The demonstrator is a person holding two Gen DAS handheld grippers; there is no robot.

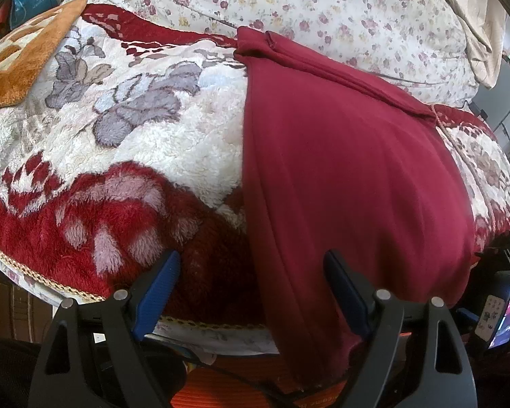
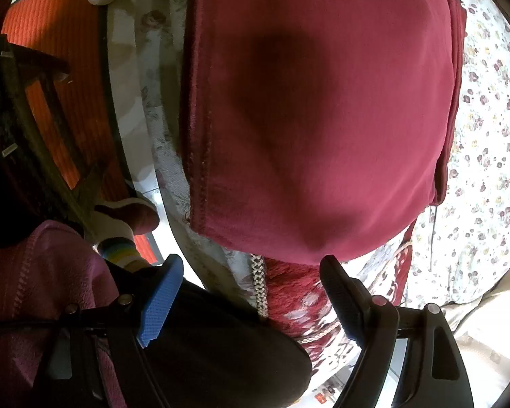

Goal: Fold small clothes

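A dark red garment [image 1: 350, 170] lies flat on a fluffy red and white floral blanket [image 1: 146, 142], with its near end hanging over the bed's front edge. Its far end is folded into a narrow band. My left gripper [image 1: 251, 268] is open at the garment's near left edge, one finger on each side of that edge. In the right wrist view the garment [image 2: 323, 102] fills the upper frame. My right gripper [image 2: 251, 272] is open just below the garment's hemmed corner, holding nothing.
A floral sheet [image 1: 289, 3] covers the bed beyond the garment. An orange cushion [image 1: 20, 57] lies at the far left. The bed edge with braided trim [image 2: 260, 282], an orange floor mat [image 2: 61, 54] and the person's foot in a striped sock [image 2: 125, 234] show in the right wrist view.
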